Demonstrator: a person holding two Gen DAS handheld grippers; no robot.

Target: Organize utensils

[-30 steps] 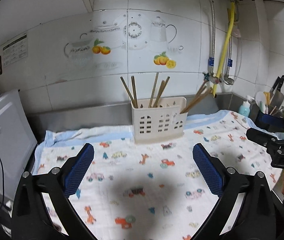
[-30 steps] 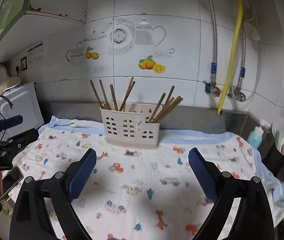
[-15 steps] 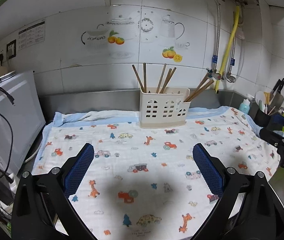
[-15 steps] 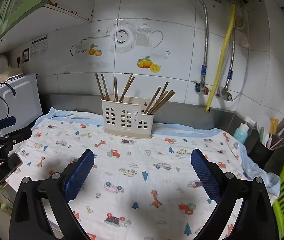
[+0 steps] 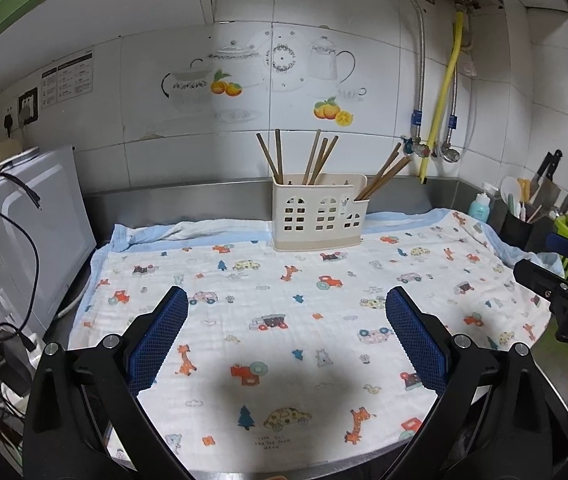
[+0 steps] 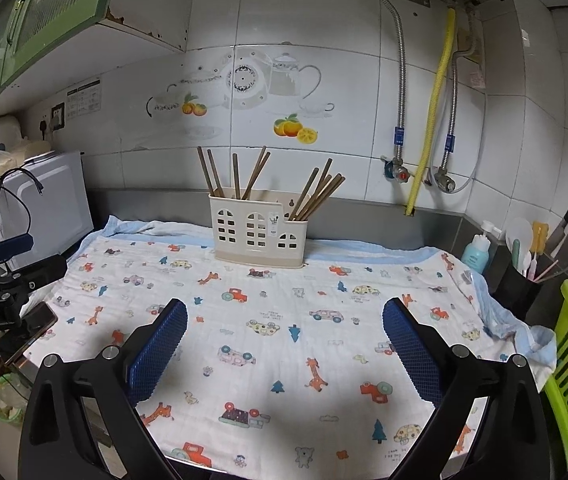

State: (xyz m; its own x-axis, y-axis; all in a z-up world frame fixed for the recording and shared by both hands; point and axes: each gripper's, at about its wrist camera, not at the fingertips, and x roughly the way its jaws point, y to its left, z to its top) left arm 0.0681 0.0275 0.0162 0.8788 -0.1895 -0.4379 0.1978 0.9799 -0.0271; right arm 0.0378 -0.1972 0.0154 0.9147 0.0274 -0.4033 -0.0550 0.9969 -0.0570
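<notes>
Cream plastic, pierced with little arched windows, the utensil holder (image 5: 317, 216) stands at the far edge of the counter (image 5: 244, 188), on the printed cloth (image 5: 268, 320) and close to the tiled wall. All the brown chopsticks (image 5: 315, 158) in view stick up out of it: one bunch in the taller left compartment, roughly upright and fanned, and a second bunch (image 6: 317, 196) in the lower right compartment leaning hard to the right. No loose utensil shows on the cloth.

The left claw (image 5: 285, 334) is spread wide with nothing between its blue pads (image 5: 156, 340). The right claw (image 6: 284, 338) is likewise wide apart and empty. Both hover over the near part of the cloth, well apart from the holder.

The relation that matters: the holder lies straight ahead of both claws and a little above their line, nearly centred in each wrist view, so neither hand looks clearly nearer. The sticks' long axes run up and away from the claws, the right bunch tilted toward the pipes (image 5: 441, 100). In my judgement any grasp would mean reaching forward across the cloth and closing across a stick's shaft above the rim; the leaning right bunch seems to suit the right hand better.
</notes>
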